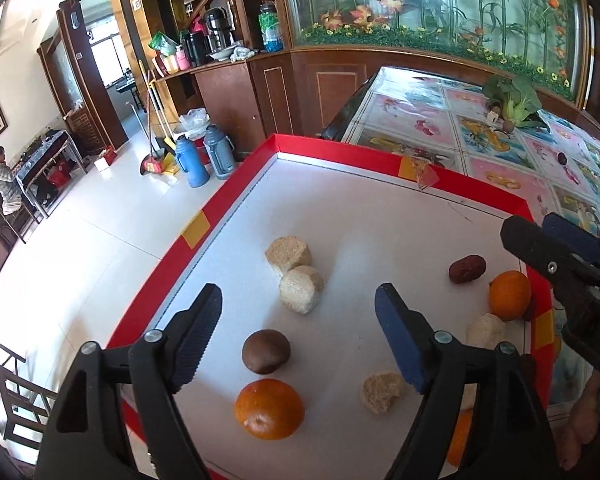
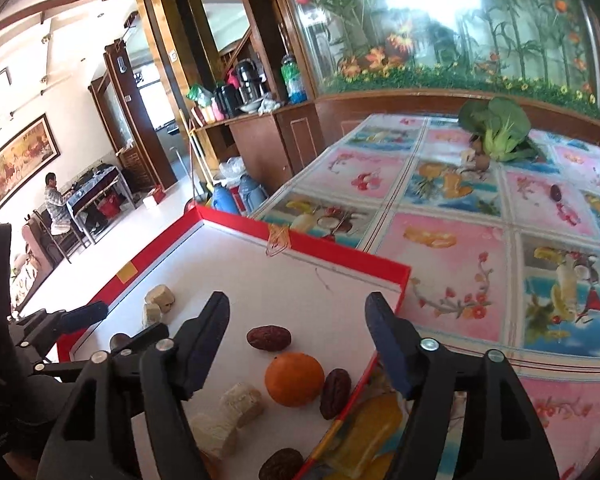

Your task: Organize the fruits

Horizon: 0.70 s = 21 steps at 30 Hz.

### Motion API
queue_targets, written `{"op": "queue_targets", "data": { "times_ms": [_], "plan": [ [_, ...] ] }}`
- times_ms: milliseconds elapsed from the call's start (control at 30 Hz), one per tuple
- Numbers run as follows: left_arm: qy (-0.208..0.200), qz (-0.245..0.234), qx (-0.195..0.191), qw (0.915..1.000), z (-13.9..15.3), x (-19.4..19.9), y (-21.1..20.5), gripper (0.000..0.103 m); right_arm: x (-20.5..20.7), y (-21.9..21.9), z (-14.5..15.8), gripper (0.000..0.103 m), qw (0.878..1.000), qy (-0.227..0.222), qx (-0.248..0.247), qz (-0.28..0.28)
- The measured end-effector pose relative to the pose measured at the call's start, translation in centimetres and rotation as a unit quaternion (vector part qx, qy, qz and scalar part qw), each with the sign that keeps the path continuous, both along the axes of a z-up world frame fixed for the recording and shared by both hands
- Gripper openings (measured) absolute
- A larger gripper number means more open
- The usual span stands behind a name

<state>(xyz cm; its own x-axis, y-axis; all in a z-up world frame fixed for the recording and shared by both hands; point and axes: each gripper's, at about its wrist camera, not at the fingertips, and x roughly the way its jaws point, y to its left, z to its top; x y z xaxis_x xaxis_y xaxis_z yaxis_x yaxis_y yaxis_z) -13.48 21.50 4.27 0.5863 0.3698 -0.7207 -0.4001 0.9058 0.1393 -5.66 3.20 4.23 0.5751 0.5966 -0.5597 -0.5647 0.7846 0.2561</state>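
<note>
In the left wrist view the left hand-held gripper (image 1: pixel 298 330) hangs spread and empty above the red-rimmed white tray (image 1: pixel 204 226), where a glossy orange (image 1: pixel 269 409) at 6 o'clock, a smooth brown round fruit (image 1: pixel 265 351) and crumbly beige cakes (image 1: pixel 295 272) at 12 o'clock lie mixed, so sorting looks barely begun. In the right wrist view the right hand-held gripper (image 2: pixel 296 342) is likewise spread, empty, over a dimpled orange (image 2: pixel 295 379) with wrinkled dates (image 2: pixel 269 338) at 11 and 4 o'clock.

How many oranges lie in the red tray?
3 oranges: one near the left gripper, one at the tray's right rim, one half hidden behind its finger; more may hide.
</note>
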Motion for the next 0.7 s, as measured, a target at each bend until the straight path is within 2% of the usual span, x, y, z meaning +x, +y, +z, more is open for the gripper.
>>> {"op": "queue_targets", "data": {
  "times_ms": [167, 300, 400, 500, 633, 700],
  "plan": [
    [-0.031, 0.007, 0.013, 0.9994, 1.9, -1.8, -1.0, 0.095, -1.0, -1.5, 0.9, 0.074, 1.000, -0.021, 0.003, -0.012],
    [-0.055, 0.008, 0.012, 0.9984, 3.3, -3.2, -1.9, 0.102, -2.7, -3.0, 1.5, 0.077, 0.999, -0.042, 0.004, -0.024],
    [-0.067, 0.012, 0.013, 0.9976, 4.3, -4.3, -2.7, 0.103, -4.3, -4.0, 1.9, 0.078, 0.998, -0.059, -0.005, -0.028],
    [-0.079, 0.027, 0.032, 0.9960, 5.1, -5.5, -3.8, 0.103, -5.6, -5.3, 2.4, 0.079, 0.997, -0.068, -0.009, -0.039],
    [-0.090, 0.024, 0.031, 0.9951, 6.1, -7.0, -5.1, 0.103, -7.0, -7.4, 3.8, 0.080, 0.995, -0.082, 0.001, -0.054],
    [-0.092, 0.022, 0.046, 0.9944, 6.6, -7.9, -5.8, 0.103, -7.5, -8.1, 4.6, 0.081, 0.994, -0.090, 0.009, -0.064]
  ]
}}
